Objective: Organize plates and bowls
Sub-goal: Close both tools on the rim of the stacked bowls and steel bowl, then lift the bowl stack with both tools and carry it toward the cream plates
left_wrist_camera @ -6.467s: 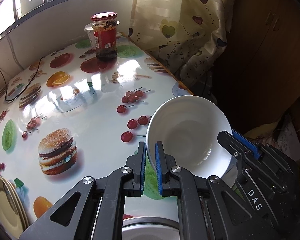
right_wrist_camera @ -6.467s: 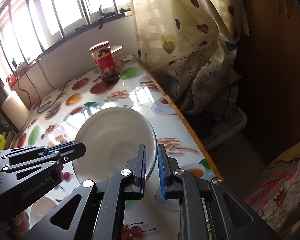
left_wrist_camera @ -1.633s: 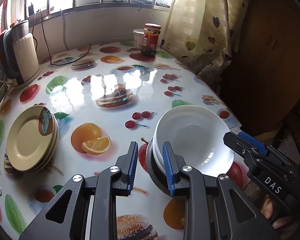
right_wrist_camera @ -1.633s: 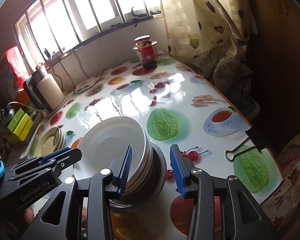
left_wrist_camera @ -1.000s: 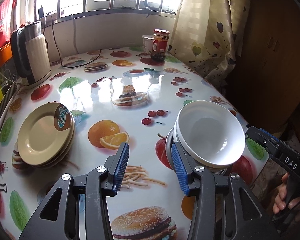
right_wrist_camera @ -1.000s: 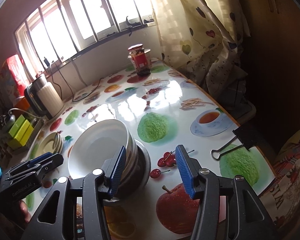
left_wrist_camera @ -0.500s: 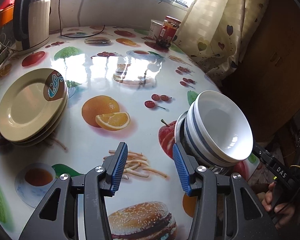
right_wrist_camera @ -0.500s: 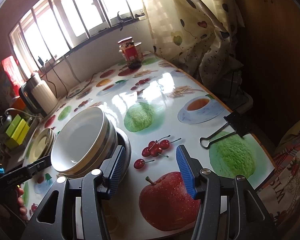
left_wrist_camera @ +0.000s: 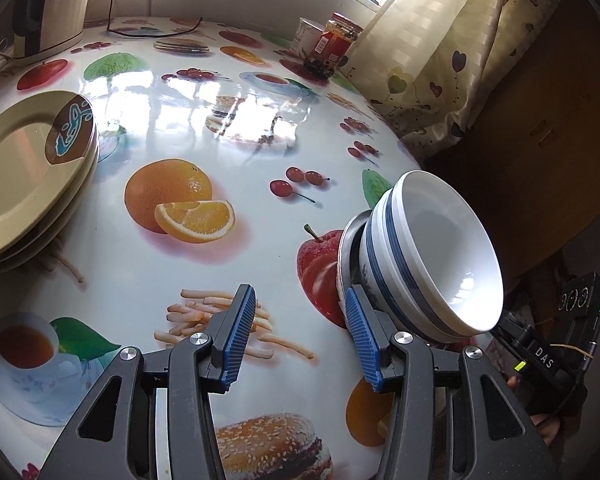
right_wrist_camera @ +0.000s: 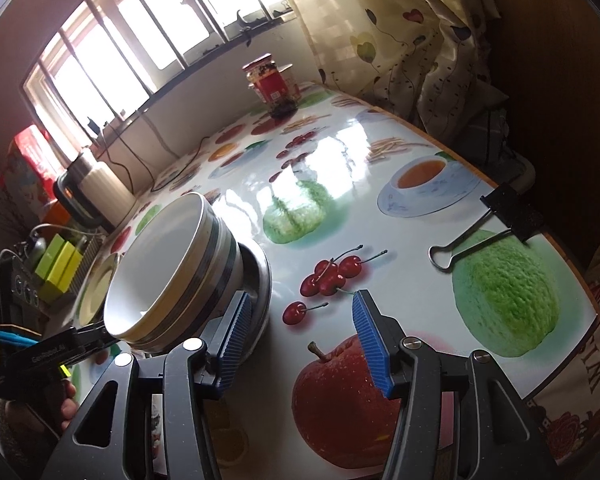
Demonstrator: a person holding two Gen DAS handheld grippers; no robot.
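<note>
While both jaws spread, empty: left gripper (left_wrist_camera: 296,332) marked "GenRobot.AI", right gripper (right_wrist_camera: 300,338) "DAS", flanking bowl stack (left_wrist_camera: 428,256).

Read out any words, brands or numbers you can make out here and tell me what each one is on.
"DAS": on the right gripper, seen from the left wrist.
"GenRobot.AI": on the left gripper, seen from the right wrist.
Jar label: too blurred to read.
Plates emblem: no readable words.
</note>
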